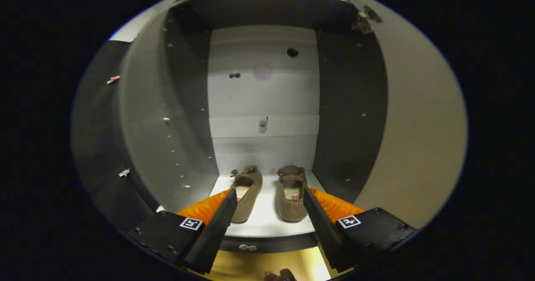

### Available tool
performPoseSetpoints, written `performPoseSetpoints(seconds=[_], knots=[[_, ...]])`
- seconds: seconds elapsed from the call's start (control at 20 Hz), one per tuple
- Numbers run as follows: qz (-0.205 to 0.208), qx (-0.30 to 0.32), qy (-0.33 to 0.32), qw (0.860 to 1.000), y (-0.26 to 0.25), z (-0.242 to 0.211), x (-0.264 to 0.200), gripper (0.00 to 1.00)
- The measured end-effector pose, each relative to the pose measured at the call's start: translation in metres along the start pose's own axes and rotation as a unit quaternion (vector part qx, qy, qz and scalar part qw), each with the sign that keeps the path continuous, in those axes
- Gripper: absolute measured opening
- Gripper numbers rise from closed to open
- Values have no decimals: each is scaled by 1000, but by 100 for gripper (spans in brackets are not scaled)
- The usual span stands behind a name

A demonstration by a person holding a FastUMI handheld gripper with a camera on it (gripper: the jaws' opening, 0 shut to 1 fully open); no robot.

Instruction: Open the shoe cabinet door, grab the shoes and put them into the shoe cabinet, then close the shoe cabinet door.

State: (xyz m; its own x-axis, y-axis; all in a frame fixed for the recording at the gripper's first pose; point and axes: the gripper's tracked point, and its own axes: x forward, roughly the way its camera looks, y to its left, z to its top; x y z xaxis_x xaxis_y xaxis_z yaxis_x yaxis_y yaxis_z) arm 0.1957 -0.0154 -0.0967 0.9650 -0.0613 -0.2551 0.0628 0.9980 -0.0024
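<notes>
The shoe cabinet (184, 118) stands open in front of me, its door (418, 139) swung out to the right. Two brown slippers rest side by side on the white bottom shelf (263, 218), toes pointing at me: the left slipper (246, 193) and the right slipper (291, 193). My gripper (269, 197) is open just before the shelf's front edge. Its fingers (221, 218) stand wide apart, one at the outer side of each slipper, pressing on neither.
The cabinet's dark side walls rise left and right of the shelf. A white back panel (263, 105) with small holes and a fitting closes the rear. A hinge (364, 19) sits at the upper right. Below the shelf lies a yellowish floor (267, 264) with a small brown object.
</notes>
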Motion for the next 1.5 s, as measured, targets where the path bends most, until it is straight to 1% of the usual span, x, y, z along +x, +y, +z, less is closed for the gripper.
performPoseSetpoints(seconds=[0.2, 0.3, 0.45, 0.55, 0.7, 0.85, 1.0, 1.15, 1.3, 1.4, 1.5], knots=[[17, 3, -63, 998, -1, 22, -82, 100], [24, 8, -83, 996, -5, 26, -124, 100], [26, 24, -97, 995, -18, 27, -175, 100], [13, 31, -105, 994, -36, 25, -204, 100], [-4, 39, -95, 995, -59, 12, -240, 99], [6, 53, -88, 995, -78, 4, -287, 99], [1, 41, -109, 993, -112, 5, -329, 99], [-13, 27, -114, 993, -159, 2, -354, 99], [-10, 34, -111, 993, -205, 2, -366, 99], [3, 32, -106, 994, -229, -3, -361, 98], [22, 32, -96, 995, -240, -13, -345, 98]])
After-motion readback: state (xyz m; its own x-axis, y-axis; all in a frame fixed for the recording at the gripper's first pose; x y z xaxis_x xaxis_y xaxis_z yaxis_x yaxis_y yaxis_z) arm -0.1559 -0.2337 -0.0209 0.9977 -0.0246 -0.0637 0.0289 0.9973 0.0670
